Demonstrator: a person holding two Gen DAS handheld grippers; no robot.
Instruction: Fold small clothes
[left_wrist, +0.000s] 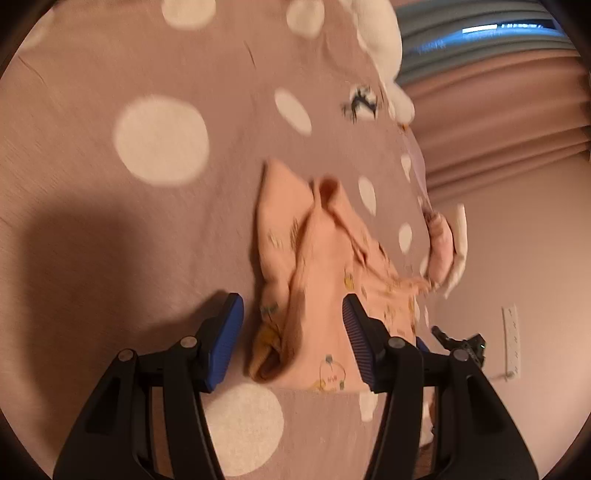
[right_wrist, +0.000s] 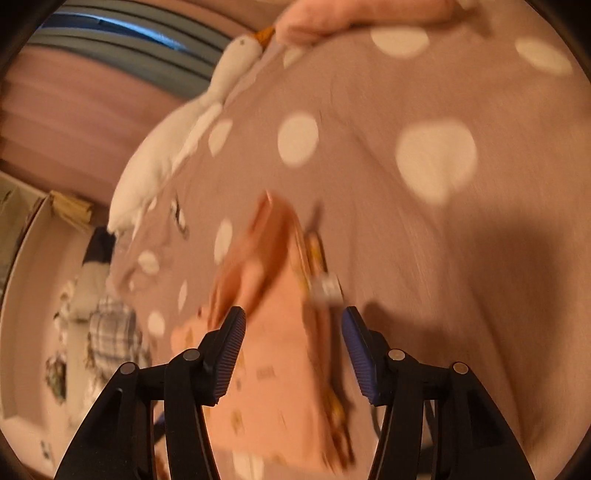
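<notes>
Surface: a bed (left_wrist: 92, 122) spread with a dusty-pink sheet printed with large white dots.
Garment: a small peach garment (left_wrist: 317, 295) with tiny yellow prints is seen lying crumpled and partly folded on the sheet, just in front of both tongs; in the right wrist view it (right_wrist: 273, 354) is blurred.
Left tongs: the left tongs (left_wrist: 293, 345) are held apart, with the near end of the garment lying between the blue pads; no pad is seen pressing on the cloth.
Right tongs: the right tongs (right_wrist: 293, 356) are likewise held apart over the garment, the cloth lying between the pads without being clamped.
Label: a small white tag (right_wrist: 327, 288) is seen at the garment's right edge.
Far side: a white plush goose (right_wrist: 173, 147) with an orange beak is laid along the bed's far left edge.
Background: pink curtains (left_wrist: 517, 110) are seen beyond the bed.
Floor: checked cloth (right_wrist: 110, 332) is seen at the left, too blurred to be told further.
</notes>
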